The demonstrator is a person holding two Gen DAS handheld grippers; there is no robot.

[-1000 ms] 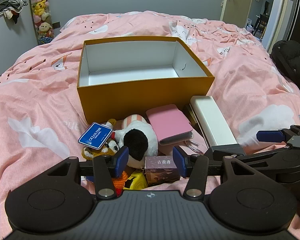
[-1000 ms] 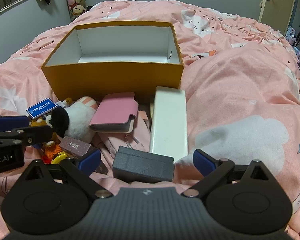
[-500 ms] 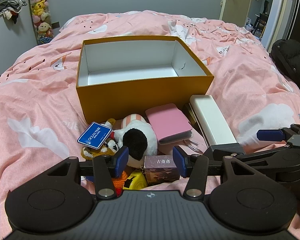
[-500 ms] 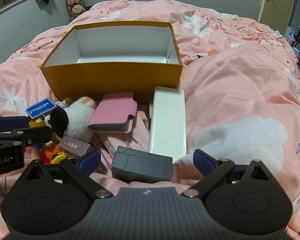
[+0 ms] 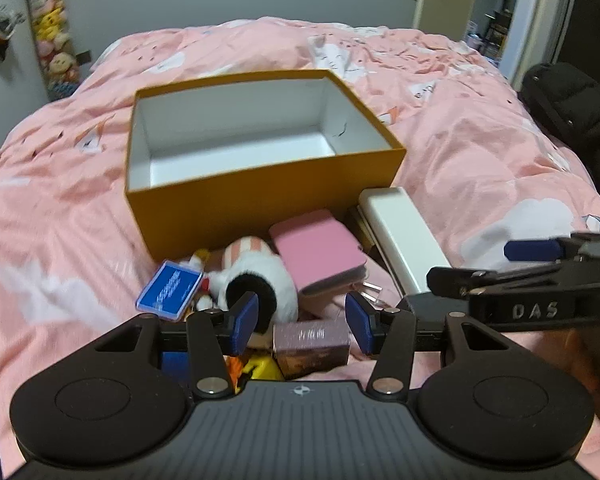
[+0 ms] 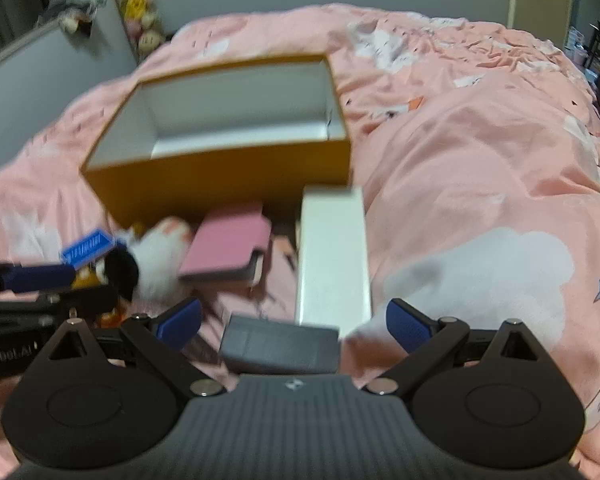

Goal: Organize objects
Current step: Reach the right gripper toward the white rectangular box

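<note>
An empty orange box with a white inside sits on the pink bed; it also shows in the right wrist view. In front of it lie a black-and-white plush, a blue tag, a pink wallet, a long white box, a small brown box and a dark grey box. My left gripper is open, just above the small brown box. My right gripper is open wide, over the dark grey box and the white box's near end.
A black jacket lies at the bed's right edge. Plush toys hang on the far left wall. A doorway stands at the back right. The pink duvet spreads to the right of the pile.
Both grippers have moved and tilted; the views are blurred and the box now sits lower and skewed. Both jaws stay open and hold nothing.
</note>
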